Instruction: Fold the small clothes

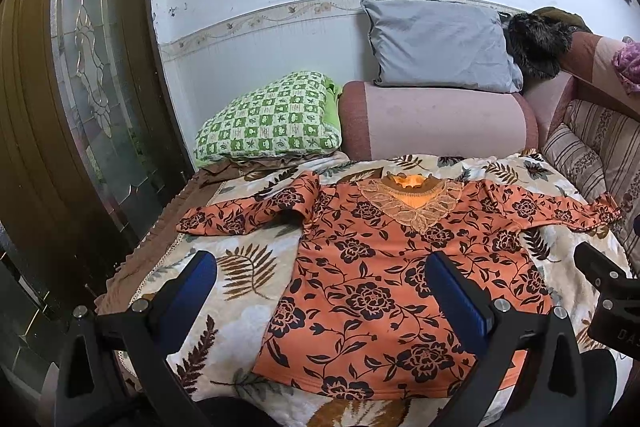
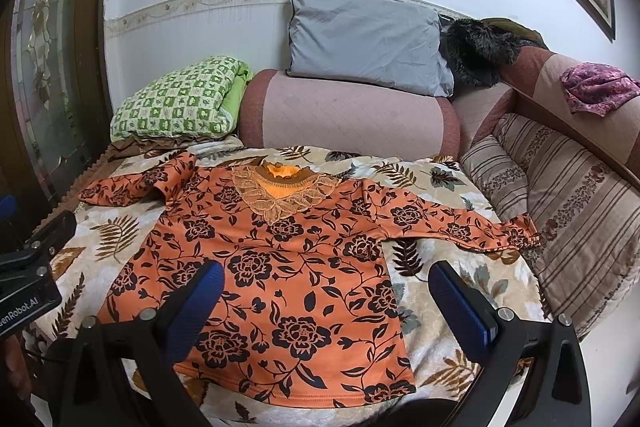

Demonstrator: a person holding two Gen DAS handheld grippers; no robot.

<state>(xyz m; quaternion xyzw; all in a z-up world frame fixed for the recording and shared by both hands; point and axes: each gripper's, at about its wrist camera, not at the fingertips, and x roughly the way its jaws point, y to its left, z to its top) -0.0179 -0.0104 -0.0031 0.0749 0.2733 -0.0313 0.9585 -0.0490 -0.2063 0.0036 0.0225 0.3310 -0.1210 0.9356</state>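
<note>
Below left gripper [image 1: 320,291] (spread): top [image 1: 384,267].

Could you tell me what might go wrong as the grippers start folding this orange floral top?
Both grippers hang open above the orange floral top.
1. The top lies on a soft leaf-print blanket; a pinch may catch both layers.
2. The left sleeve is already bent, so it may bunch when folded.
</note>
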